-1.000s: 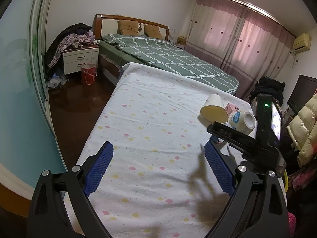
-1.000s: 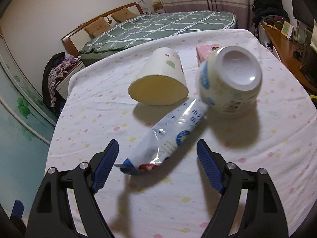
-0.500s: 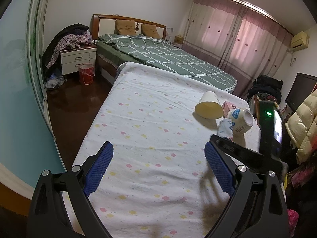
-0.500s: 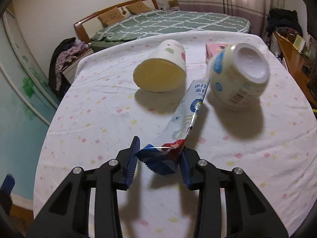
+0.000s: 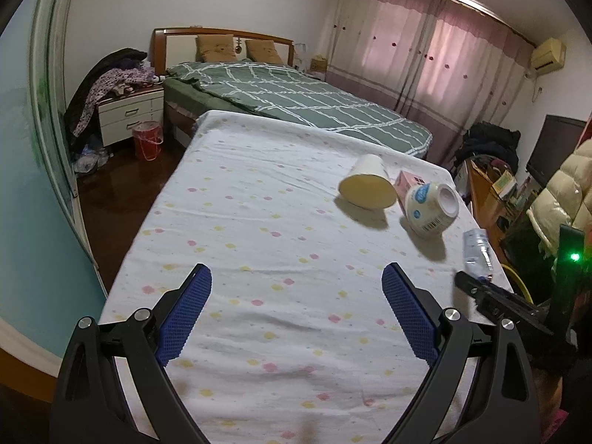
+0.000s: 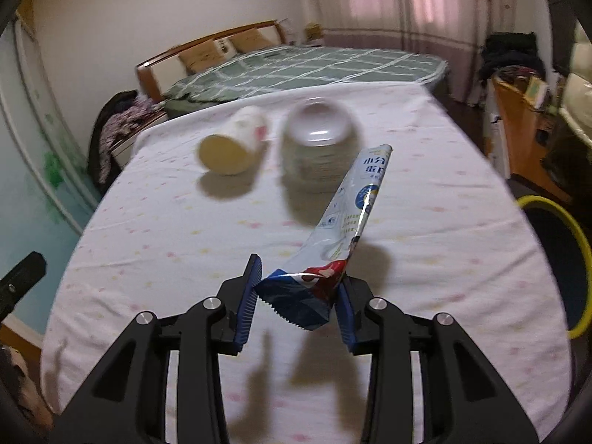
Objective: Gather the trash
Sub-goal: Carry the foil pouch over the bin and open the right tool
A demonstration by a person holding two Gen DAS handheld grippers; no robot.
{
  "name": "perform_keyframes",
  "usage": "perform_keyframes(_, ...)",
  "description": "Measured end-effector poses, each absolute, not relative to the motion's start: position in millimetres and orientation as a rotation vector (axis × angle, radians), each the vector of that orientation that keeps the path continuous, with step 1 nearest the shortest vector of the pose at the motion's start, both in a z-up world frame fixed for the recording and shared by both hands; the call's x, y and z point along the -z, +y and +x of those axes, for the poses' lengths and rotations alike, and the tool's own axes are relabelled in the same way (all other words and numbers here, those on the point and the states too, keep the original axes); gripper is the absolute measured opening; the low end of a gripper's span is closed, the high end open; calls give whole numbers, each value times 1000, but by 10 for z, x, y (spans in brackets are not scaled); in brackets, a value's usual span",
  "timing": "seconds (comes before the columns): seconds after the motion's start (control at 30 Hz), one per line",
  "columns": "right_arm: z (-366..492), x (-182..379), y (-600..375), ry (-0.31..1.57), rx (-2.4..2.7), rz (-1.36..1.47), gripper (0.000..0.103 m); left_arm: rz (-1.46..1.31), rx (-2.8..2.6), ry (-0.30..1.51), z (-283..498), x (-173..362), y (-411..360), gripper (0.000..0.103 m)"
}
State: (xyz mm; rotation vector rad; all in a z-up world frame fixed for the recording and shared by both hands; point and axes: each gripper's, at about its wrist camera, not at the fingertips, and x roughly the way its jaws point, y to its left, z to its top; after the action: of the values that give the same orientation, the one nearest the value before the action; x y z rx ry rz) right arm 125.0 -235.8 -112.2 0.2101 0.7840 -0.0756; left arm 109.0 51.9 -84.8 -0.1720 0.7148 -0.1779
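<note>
Because the right gripper (image 6: 298, 296) pinches only the wrapper's (image 6: 333, 229) bottom end above the table (image 6: 155, 240), it could slip free mid-carry, while the left gripper (image 5: 296, 310) hangs open, empty.

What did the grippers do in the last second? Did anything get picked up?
The right gripper closed on the wrapper, which lay on the bed a second ago, and lifted it off the sheet toward the yellow-rimmed bin. The left gripper stayed open and empty. The paper cup and the tub still lie on their sides on the bed.
</note>
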Motion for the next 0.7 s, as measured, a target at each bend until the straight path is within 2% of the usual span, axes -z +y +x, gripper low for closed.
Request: perform_keyframes(0.7,820,1198,-4332,720,579,383,37,-62,278,767,1281,896,-244,92)
